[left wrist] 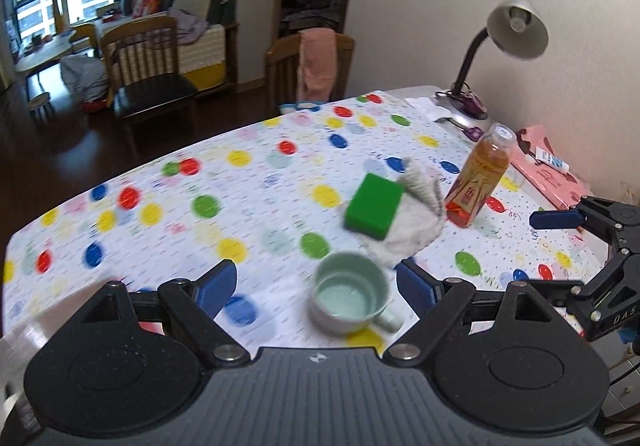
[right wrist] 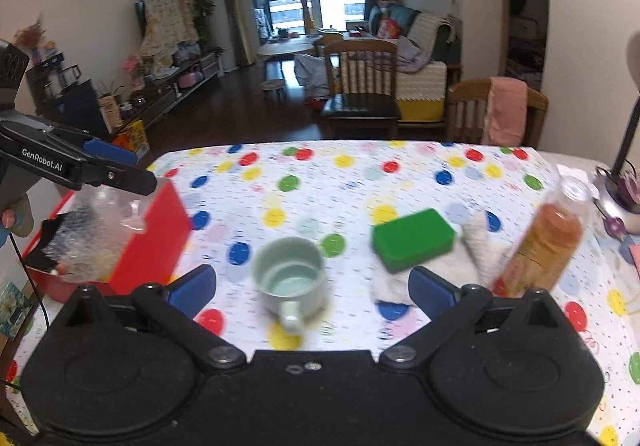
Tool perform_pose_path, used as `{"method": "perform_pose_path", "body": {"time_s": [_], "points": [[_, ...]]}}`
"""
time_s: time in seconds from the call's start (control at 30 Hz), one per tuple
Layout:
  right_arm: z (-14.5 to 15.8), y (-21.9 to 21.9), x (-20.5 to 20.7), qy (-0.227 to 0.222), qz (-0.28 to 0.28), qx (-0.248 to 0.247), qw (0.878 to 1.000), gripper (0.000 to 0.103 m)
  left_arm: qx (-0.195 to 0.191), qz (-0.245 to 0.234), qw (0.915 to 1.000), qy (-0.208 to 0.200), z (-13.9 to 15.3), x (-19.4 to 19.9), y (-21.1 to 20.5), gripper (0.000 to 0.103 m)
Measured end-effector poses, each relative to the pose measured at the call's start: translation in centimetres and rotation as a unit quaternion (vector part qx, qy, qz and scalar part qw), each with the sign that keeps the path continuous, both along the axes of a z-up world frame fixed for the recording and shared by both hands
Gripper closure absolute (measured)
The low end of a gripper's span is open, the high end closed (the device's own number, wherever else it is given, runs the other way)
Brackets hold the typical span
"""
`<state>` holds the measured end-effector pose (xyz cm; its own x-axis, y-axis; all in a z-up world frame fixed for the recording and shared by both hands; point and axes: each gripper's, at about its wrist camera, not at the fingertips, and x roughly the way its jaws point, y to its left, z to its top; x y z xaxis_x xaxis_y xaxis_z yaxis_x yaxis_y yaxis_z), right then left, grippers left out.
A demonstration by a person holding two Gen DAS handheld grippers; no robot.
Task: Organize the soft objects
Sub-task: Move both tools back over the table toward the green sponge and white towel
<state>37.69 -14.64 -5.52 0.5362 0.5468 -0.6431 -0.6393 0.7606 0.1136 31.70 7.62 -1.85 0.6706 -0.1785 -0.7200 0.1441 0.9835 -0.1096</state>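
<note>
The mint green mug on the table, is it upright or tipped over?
Upright. The mug stands on its base on the dotted tablecloth, its open mouth facing up and handle pointing sideways.

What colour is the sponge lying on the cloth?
Green; the sponge shows best in the right wrist view.

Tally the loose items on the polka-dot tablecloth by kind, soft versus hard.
Soft: 2, green sponge and white cloth beneath it
Hard: 2, mint cup and orange drink bottle
Total: 4
</note>
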Motion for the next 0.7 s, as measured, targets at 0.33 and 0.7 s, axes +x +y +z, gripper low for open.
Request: {"method": "perform_pose_path", "body": {"time_s": [0.33, 0.7], "points": [[-3.7, -4.4, 5.5, 0.013, -0.014, -0.018, 1.000, 0.001, 0.018, -0.035, 0.9988, 0.029, -2.3, 7.9, -7.0, 0.000], [-8.7, -4.4, 9.9, 0.026, -0.002, -0.050, 0.998, 0.001, 0.009, -0.087, 0.9920, 0.091, -6.8, 16.8, -11.5, 0.000]]}}
